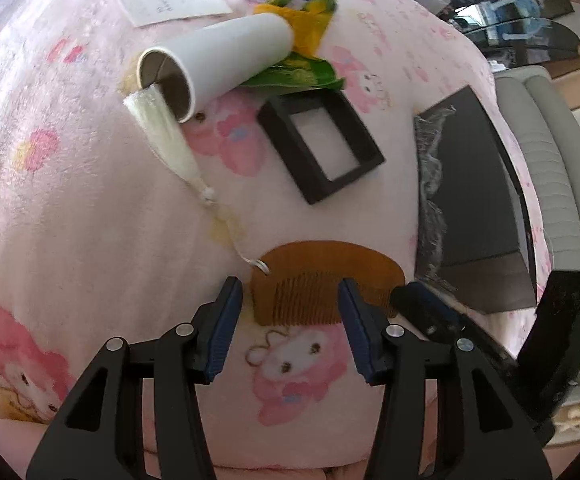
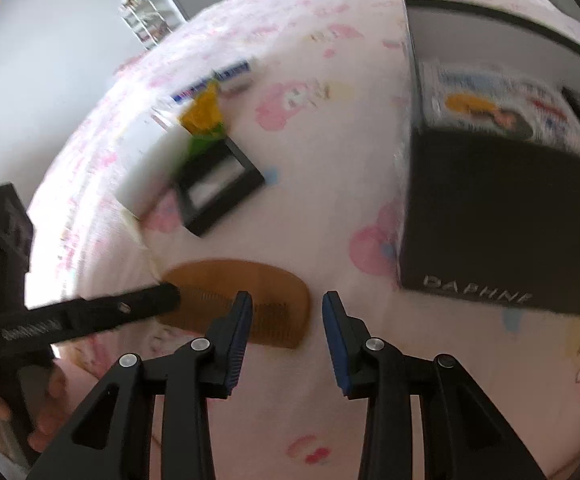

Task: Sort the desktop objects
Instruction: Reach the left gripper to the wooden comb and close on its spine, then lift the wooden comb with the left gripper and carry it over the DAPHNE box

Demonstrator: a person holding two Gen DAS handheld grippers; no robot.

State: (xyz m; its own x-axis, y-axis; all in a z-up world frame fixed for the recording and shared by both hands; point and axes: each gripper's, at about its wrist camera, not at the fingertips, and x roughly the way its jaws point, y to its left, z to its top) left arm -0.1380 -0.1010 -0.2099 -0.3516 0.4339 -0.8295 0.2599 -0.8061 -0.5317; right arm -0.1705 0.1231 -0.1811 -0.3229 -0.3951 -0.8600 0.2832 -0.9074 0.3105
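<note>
Left wrist view: we see the left gripper (image 1: 290,300) spread wide, gripping nothing, its fingers either side of the wooden comb (image 1: 322,280) lying on the pink blanket (image 1: 69,220).
Beyond the comb: a white tassel (image 1: 161,136) runs up to a white roll (image 1: 213,64); a black frame (image 1: 322,144) lies beside it.
Right wrist view: we see the right gripper (image 2: 285,320) spread, empty, just beside the comb (image 2: 233,284); the black box (image 2: 502,216) stands at right.

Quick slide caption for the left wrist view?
Open left hand-held gripper straddling a wooden comb on the pink blanket.
</note>
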